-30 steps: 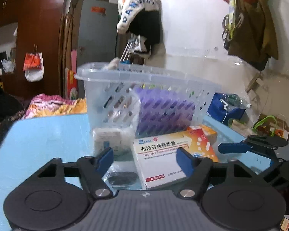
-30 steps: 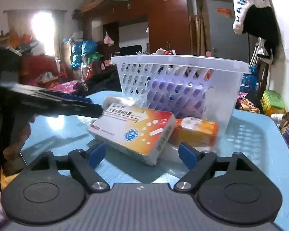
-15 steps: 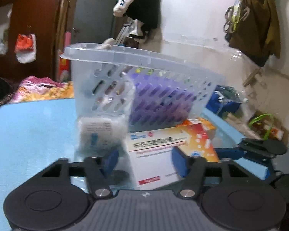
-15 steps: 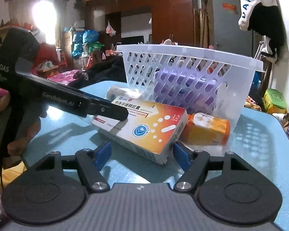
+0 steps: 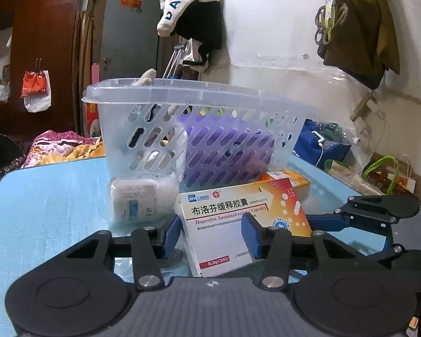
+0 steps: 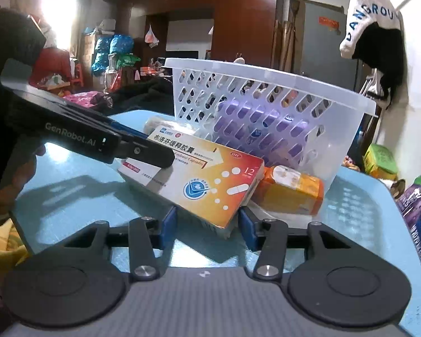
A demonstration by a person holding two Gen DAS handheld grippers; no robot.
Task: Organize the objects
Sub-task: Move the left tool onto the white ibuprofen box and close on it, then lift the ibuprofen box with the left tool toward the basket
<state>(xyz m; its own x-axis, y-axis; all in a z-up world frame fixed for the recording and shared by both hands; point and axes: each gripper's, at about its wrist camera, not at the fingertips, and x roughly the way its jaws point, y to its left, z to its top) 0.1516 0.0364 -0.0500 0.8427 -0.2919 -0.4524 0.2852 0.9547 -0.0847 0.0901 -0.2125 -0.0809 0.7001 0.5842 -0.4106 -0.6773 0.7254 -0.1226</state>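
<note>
Left wrist view: my left fingers closing around ibuprofen box on blue tabletop, near basket. Right fingers closing around same box's right end.

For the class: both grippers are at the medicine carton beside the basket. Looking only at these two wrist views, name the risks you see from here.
1. Both the left gripper and the right gripper are closing on the same white-and-orange ibuprofen carton, at opposite ends; the thin card could crush or twist.
2. The carton sits tilted against the orange bottle; lifting may roll the bottle.
3. The clear slotted plastic basket stands just behind; a swing might knock it.
</note>
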